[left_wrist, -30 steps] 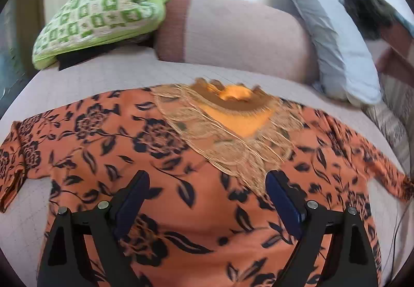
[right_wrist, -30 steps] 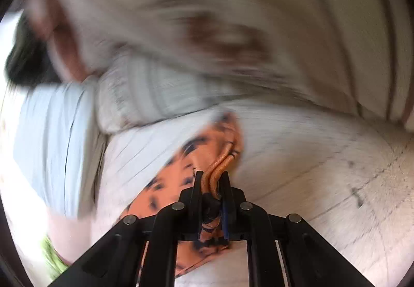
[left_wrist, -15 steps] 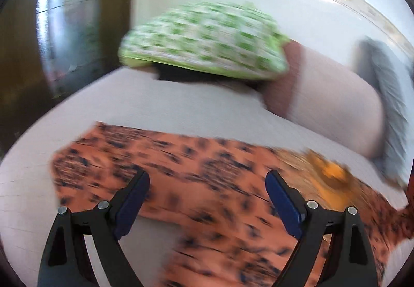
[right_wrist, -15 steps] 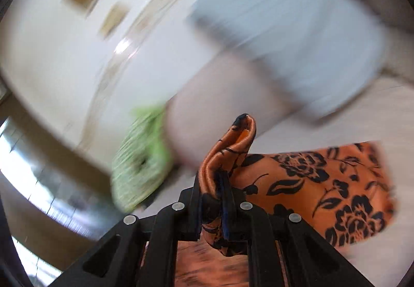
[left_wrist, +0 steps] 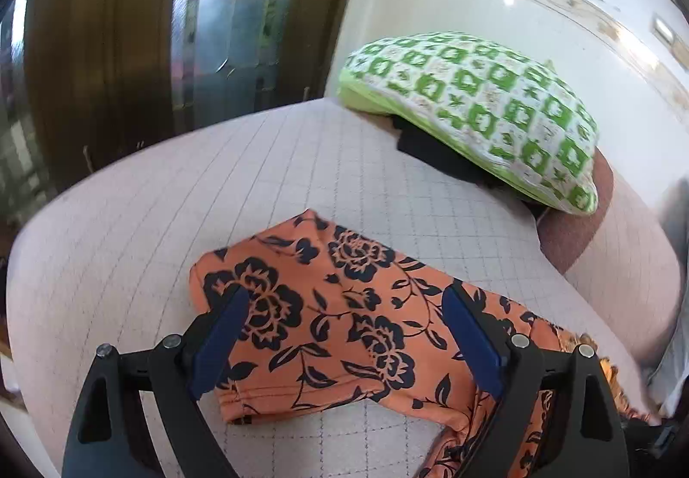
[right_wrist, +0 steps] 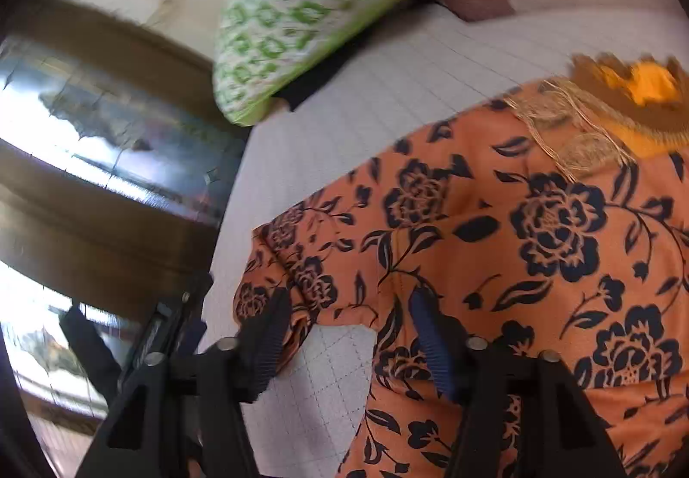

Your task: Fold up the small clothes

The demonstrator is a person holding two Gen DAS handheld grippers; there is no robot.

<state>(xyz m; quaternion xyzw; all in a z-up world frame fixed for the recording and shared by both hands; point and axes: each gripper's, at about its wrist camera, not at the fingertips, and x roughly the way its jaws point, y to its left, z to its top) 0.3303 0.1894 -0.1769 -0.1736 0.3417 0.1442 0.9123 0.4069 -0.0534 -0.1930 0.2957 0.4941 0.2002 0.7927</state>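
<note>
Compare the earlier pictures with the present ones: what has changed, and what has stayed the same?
The right gripper, earlier shut on the orange floral garment's sleeve, carried it across onto the garment; its jaws are now opening, nothing pinched. The left gripper swung over to the other sleeve, open throughout. The green pillow stayed put.

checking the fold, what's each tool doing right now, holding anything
left tool: open, holding nothing, above the sleeve.
right tool: jaws opening, nothing pinched, the top lies under it.
</note>
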